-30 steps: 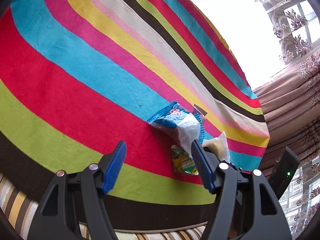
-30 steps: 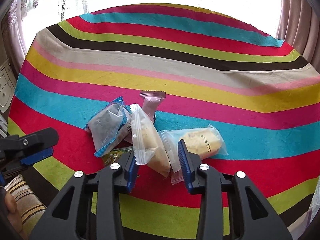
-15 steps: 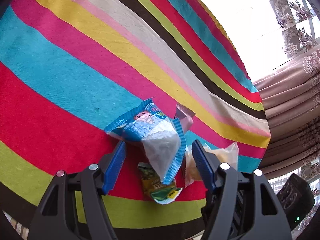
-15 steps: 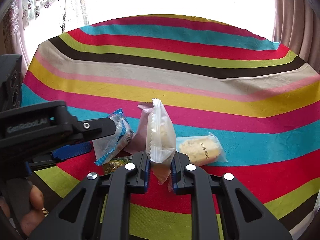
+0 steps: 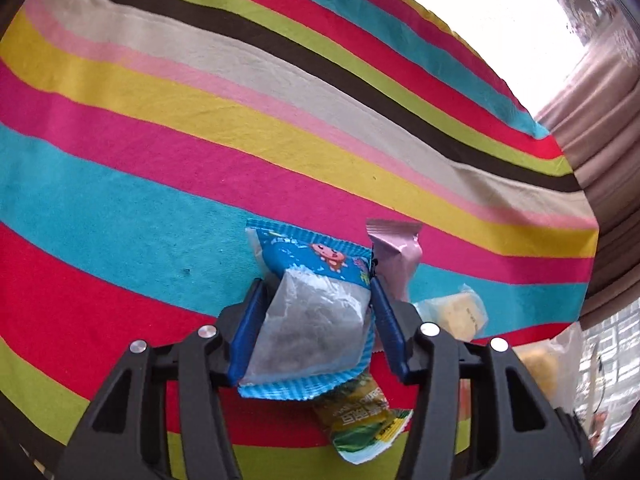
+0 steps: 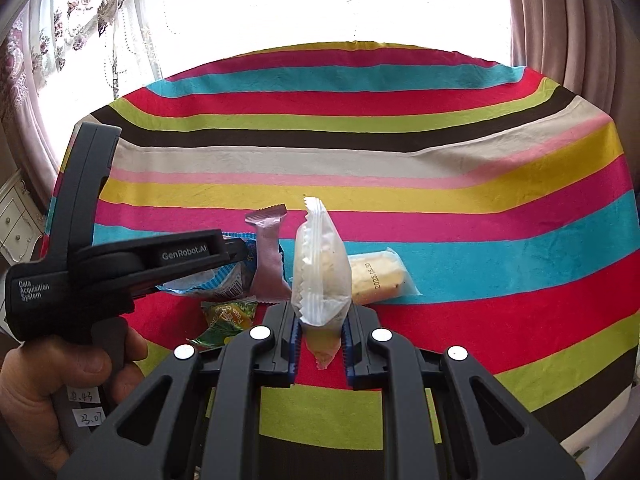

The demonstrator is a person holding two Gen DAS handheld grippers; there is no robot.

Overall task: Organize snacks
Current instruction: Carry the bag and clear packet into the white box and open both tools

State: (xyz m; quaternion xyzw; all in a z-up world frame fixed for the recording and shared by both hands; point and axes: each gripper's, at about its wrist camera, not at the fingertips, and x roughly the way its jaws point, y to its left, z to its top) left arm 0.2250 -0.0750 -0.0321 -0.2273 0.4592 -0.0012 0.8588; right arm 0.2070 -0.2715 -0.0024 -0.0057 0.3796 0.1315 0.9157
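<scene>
A blue snack packet (image 5: 308,312) with a cartoon print lies between the blue pads of my left gripper (image 5: 316,286). Its jaws are closing and both pads touch the packet's sides. From the right wrist view, the left gripper (image 6: 236,250) reaches in over the pile, held by a hand (image 6: 52,380). My right gripper (image 6: 320,316) is shut on a clear packet of pale cake (image 6: 322,264), which stands upright above the cloth. On the cloth lie a pink packet (image 5: 396,256) (image 6: 268,256), a green packet (image 5: 360,420) (image 6: 228,316) and a second clear cake packet (image 5: 456,312) (image 6: 376,276).
A striped tablecloth (image 6: 360,152) covers the round table, whose far edge runs below a bright window. Brown curtains (image 6: 568,20) hang at the right and flowered ones at the left. A white drawer cabinet (image 6: 16,220) stands left of the table.
The left gripper moved forward over the pile and its jaws narrowed onto the blue packet. The right gripper shut on the clear cake packet and raised it upright.
</scene>
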